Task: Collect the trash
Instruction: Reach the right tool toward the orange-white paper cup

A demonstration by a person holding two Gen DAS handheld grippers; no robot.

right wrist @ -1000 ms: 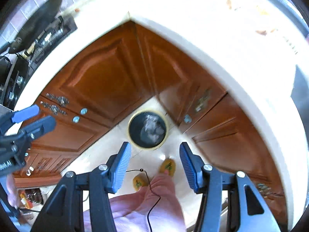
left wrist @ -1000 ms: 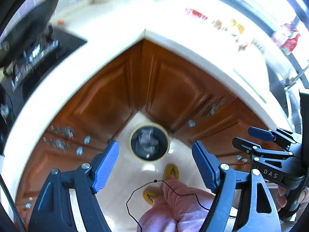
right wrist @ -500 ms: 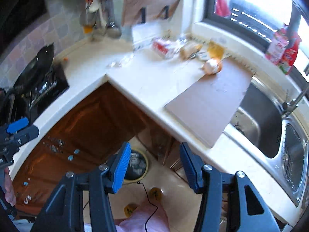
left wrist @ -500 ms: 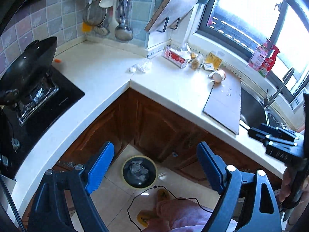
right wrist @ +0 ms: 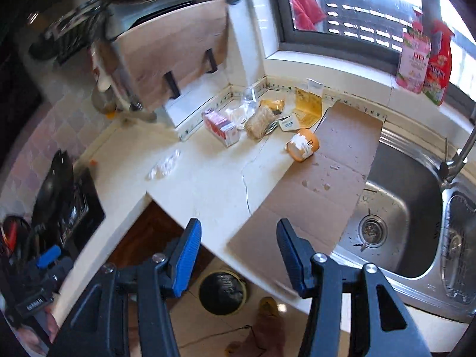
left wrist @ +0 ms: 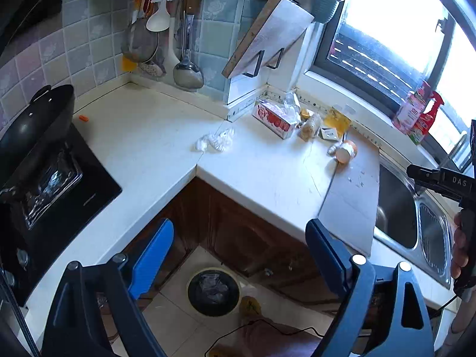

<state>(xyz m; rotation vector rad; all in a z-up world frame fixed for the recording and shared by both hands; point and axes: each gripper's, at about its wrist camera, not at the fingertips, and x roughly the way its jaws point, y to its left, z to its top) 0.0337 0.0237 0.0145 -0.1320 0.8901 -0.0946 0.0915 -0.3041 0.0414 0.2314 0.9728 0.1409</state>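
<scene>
A black-lined trash bin [left wrist: 213,291] stands on the floor below the corner counter, with clear plastic inside it. On the white countertop [left wrist: 148,148] lie a crumpled white tissue [left wrist: 215,142], a red and white carton [left wrist: 275,119], wrappers [left wrist: 311,126], a yellow packet [left wrist: 336,120] and a tipped orange cup [left wrist: 345,152]. My left gripper [left wrist: 238,226] hovers above the counter's corner, its jaws opening with nothing between them. My right gripper [right wrist: 238,223] hangs open and holds nothing over the counter edge, facing the orange cup [right wrist: 303,145] and the carton [right wrist: 221,128].
A wok [left wrist: 32,125] sits on the black stove at the left. A cardboard sheet [right wrist: 327,178] lies beside the steel sink [right wrist: 386,208]. A cutting board [left wrist: 267,35] and utensils hang on the back wall. Bottles [right wrist: 425,59] stand on the sill. A small orange scrap [left wrist: 84,118] lies near the stove.
Both grippers have risen from looking down at the bin and cabinet doors to looking over the countertop. The left jaws have spread wider. The right jaws keep their gap.
</scene>
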